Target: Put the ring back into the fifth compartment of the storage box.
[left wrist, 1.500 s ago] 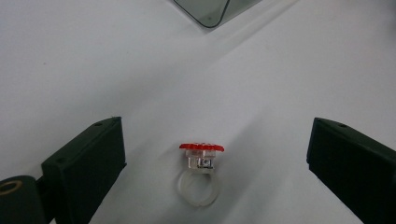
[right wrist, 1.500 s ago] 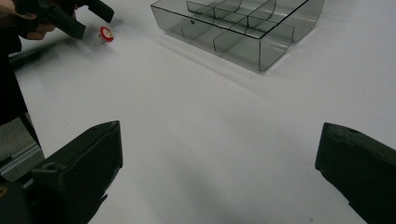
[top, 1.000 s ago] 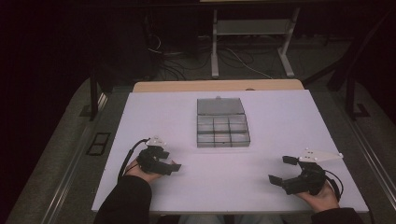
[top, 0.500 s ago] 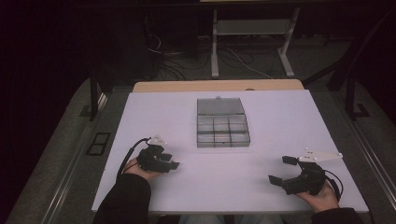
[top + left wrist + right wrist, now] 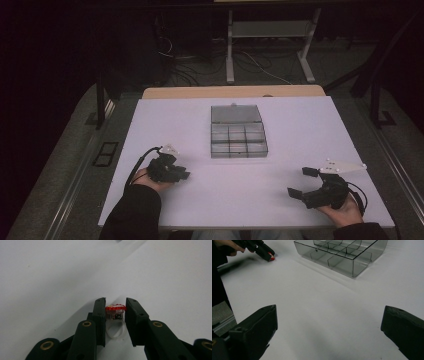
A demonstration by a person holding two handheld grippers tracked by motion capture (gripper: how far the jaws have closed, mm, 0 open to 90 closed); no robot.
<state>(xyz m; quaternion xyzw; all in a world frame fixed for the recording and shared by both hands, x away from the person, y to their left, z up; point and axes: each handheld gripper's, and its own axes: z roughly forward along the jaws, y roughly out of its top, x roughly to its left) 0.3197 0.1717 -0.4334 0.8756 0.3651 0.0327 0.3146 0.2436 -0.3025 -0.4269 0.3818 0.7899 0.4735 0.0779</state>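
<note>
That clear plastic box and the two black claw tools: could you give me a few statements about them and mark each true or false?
1. The left gripper is closed on a small ring with a red top. True.
2. The right gripper is clamped on the clear compartment box. False: its jaws stand wide apart with nothing between them, and the box lies farther up the table.
3. The box's lid is open. True: it lies back beyond the compartments.
4. The box sits at the near edge of the white table, between the person's hands. False: it lies near the table's middle, beyond both grippers.
</note>
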